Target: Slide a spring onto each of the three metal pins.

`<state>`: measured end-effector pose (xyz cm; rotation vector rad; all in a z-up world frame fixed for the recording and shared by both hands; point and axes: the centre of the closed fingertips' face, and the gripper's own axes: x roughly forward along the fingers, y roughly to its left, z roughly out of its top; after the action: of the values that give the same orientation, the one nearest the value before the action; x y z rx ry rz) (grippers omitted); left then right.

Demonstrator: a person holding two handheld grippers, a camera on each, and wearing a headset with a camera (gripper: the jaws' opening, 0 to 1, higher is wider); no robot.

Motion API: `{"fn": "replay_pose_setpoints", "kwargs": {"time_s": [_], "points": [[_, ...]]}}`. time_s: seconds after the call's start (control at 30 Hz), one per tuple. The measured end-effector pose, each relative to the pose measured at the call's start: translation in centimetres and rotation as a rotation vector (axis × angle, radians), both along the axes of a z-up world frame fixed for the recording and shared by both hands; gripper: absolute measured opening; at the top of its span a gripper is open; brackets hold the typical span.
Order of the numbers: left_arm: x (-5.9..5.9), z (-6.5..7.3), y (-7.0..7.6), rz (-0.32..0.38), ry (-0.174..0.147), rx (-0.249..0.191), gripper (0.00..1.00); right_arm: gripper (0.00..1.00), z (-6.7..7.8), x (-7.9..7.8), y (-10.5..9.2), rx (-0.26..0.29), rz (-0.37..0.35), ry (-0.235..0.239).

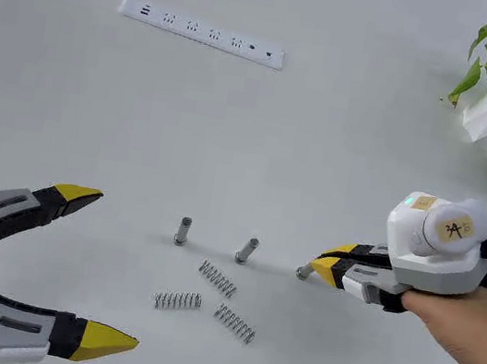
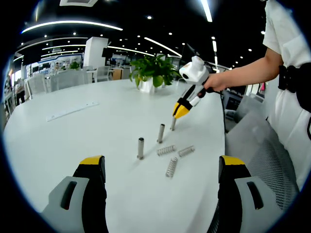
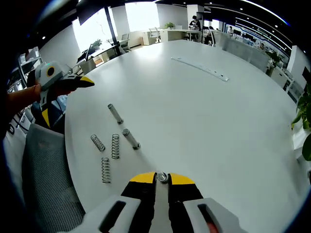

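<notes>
Head view: right hand-held gripper [image 1: 321, 268] closed on tilted pin [image 1: 305, 272]; left hand-held gripper [image 1: 114, 270] wide open, nearer spring [image 1: 178, 300], which lies to its right.

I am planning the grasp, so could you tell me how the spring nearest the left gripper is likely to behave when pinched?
The spring is a thin open wire coil, so it probably weighs little and would squash if pinched hard. Lying on its side on the smooth table, it may well roll or skid when nudged.
</notes>
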<state>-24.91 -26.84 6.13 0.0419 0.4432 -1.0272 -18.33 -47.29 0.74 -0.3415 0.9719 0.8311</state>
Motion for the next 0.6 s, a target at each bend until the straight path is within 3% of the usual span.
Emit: {"fn": "replay_pose_setpoints", "kwargs": {"time_s": [0.6], "points": [[-0.15,-0.01,-0.15,-0.007,-0.001,0.004,0.96,0.12,0.41,-0.16,0.09,0.011,0.0,-0.012]]}}
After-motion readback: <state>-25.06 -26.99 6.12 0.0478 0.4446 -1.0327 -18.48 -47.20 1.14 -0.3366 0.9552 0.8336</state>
